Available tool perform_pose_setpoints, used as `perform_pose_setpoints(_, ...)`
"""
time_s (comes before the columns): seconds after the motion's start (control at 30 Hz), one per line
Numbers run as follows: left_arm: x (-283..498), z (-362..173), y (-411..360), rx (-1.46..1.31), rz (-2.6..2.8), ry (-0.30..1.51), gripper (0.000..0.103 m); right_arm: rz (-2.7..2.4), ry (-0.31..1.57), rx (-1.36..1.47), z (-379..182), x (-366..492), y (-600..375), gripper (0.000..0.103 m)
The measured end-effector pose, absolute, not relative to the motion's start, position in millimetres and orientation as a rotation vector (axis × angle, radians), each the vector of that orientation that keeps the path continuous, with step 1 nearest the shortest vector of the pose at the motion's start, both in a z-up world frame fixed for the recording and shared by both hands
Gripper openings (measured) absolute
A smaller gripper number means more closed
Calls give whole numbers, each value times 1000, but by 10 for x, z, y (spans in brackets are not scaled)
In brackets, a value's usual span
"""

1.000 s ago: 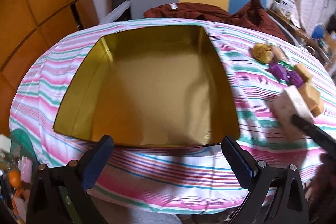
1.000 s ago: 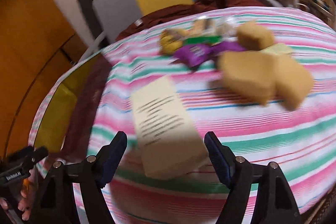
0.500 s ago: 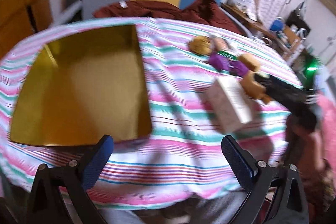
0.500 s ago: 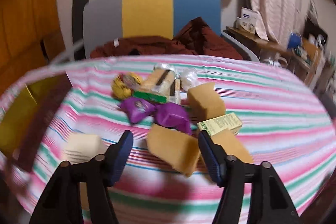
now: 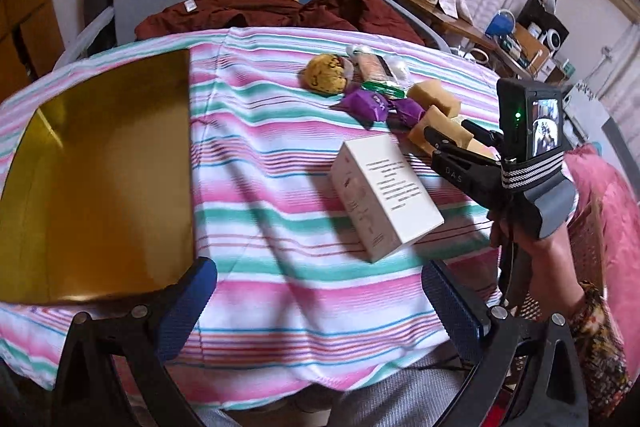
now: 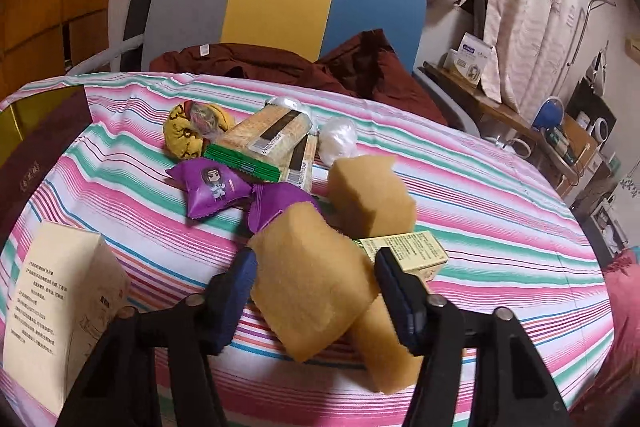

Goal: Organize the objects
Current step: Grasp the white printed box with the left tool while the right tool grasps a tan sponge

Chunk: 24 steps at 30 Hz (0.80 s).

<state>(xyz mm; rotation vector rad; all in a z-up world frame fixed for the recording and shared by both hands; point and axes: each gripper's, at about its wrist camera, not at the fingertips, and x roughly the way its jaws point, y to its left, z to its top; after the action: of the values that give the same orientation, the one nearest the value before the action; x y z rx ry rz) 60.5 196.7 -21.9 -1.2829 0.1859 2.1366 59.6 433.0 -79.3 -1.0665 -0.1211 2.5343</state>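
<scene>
Two grippers are at work. The right gripper (image 6: 312, 283) has just been closing around a tan sponge block (image 6: 316, 287), and its pads seem to touch both sides. The left gripper (image 5: 320, 303) stands spread and empty near the gold box (image 5: 100, 179). Next, I think, comes a firm squeeze, then lifting toward that box.

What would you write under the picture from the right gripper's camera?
The right gripper has just been closing around a tan sponge block on the striped tablecloth.
</scene>
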Motion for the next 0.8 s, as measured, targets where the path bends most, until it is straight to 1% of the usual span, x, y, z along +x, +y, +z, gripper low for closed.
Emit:
perform_pose_setpoints(0.07,632,-206,2068,-1262,2133,216,103,2526,-98,-1050,-743,651,4332,43)
perform_pose_setpoints(0.13,621,-230,2154,-1263,2120,220,103,2528,-49,-1033,-687,693,4346,37)
perform_pose_setpoints(0.2,601,-247,2236,-1268,2109,208,103,2527,18,-1012,-624,762,4374,35)
perform_pose_setpoints(0.3,554,-269,2341,-1274,2114,173,103,2523,63,-1002,-571,831,4375,30)
perform_pose_setpoints(0.43,474,-321,2487,-1289,2105,88,103,2517,78,-996,-529,898,4368,26)
perform_pose_setpoints(0.5,460,-343,2567,-1291,2101,87,103,2508,78,-993,-526,915,4371,23)
perform_pose_setpoints(0.63,461,-405,2728,-1278,2108,141,103,2507,105,-983,-509,965,4400,21)
perform_pose_setpoints(0.8,450,-542,2873,-1260,2114,238,103,2513,136,-977,-516,983,4427,20)
